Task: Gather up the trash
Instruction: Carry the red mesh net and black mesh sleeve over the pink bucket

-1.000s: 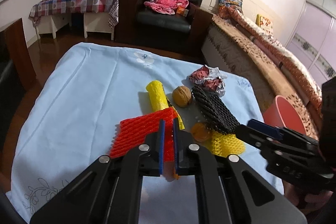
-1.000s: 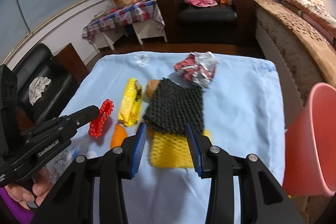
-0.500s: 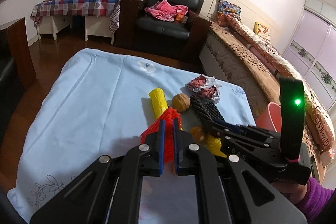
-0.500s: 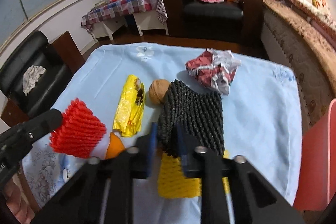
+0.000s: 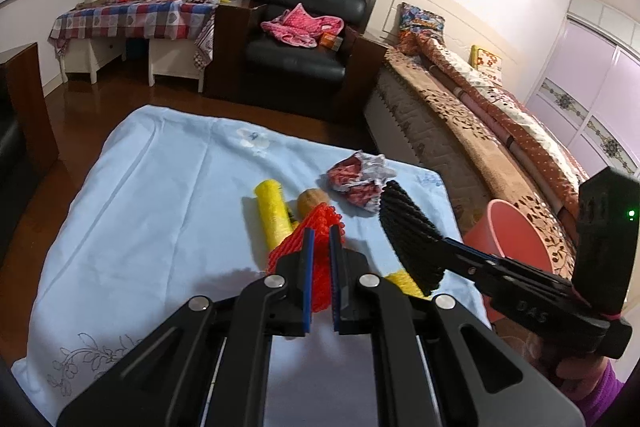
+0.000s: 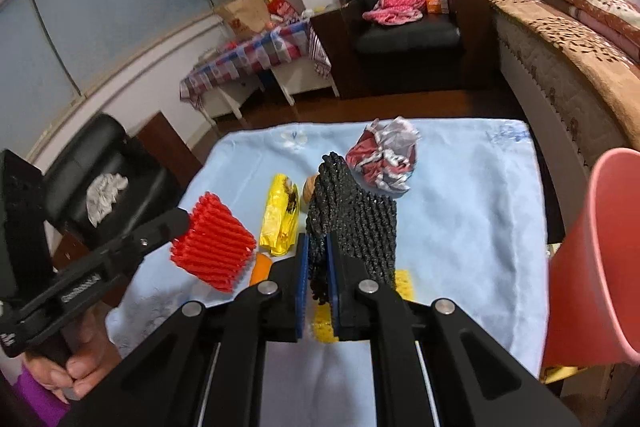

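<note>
My left gripper (image 5: 320,239) is shut on a red foam fruit net (image 5: 316,227), lifted off the blue cloth; the same red net (image 6: 214,243) shows at the left of the right wrist view. My right gripper (image 6: 318,247) is shut on a black foam net (image 6: 356,219), raised above the table; the black net (image 5: 408,231) hangs at the right of the left wrist view. A yellow foam net (image 6: 402,285) lies on the cloth under the black one. A yellow wrapper (image 6: 280,215), a walnut (image 5: 310,201), an orange piece (image 6: 260,267) and a crumpled red-and-silver wrapper (image 6: 382,157) lie on the cloth.
A pink bin (image 6: 596,267) stands off the table's right edge, beside a bed (image 5: 480,115). The light blue tablecloth (image 5: 160,195) covers the table. A black armchair (image 5: 304,39) and a checked side table (image 5: 132,21) stand beyond. A dark chair (image 6: 104,183) sits at the left.
My right gripper closed on the black net and lifted it off the yellow net. My left gripper rose with the red net, which now hangs clear of the cloth.
</note>
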The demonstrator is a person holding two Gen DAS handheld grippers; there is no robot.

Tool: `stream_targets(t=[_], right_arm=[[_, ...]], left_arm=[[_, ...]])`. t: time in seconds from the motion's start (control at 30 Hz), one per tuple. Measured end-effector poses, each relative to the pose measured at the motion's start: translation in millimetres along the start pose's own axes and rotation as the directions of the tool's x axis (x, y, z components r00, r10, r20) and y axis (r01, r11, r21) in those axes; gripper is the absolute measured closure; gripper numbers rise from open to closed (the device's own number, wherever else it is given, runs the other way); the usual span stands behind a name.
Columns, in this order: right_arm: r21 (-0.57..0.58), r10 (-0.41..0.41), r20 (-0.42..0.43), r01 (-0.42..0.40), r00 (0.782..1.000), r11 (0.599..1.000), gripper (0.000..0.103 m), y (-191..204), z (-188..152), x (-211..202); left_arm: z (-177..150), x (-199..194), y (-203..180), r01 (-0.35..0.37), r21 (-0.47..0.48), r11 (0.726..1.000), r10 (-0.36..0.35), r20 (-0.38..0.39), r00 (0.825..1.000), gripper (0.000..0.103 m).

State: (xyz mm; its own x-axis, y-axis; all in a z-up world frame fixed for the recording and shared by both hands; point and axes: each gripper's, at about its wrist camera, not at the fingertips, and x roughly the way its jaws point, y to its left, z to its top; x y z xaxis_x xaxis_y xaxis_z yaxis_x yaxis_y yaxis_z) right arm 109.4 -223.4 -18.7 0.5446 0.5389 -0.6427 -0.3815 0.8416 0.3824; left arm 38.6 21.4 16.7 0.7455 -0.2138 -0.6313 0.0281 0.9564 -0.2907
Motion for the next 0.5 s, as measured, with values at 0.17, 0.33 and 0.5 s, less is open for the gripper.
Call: stream_targets(t=[0.17,0.33,0.5], right_arm=[[0.027,-0.023,0.061,0.021,0.998,0.999,0.095,-13,1,-38],[0.075,-0.073,0.11,0.066,0.991,0.995,0.095,-37,-1,-71],[0.14,-0.132,0.152,0.11,0.979,0.984,0.095,-69,-6,-102]], left_arm=[[6,-4,-22,0.03,0.034,0.999,-0.03,0.012,0.999,0.097],[12,-7,-52,0.075,0.078,0.994,-0.077,0.022,0.997,0.097],[17,-3,-91,0.124,0.142,0.982,-0.128,0.018,0.992,0.097]])
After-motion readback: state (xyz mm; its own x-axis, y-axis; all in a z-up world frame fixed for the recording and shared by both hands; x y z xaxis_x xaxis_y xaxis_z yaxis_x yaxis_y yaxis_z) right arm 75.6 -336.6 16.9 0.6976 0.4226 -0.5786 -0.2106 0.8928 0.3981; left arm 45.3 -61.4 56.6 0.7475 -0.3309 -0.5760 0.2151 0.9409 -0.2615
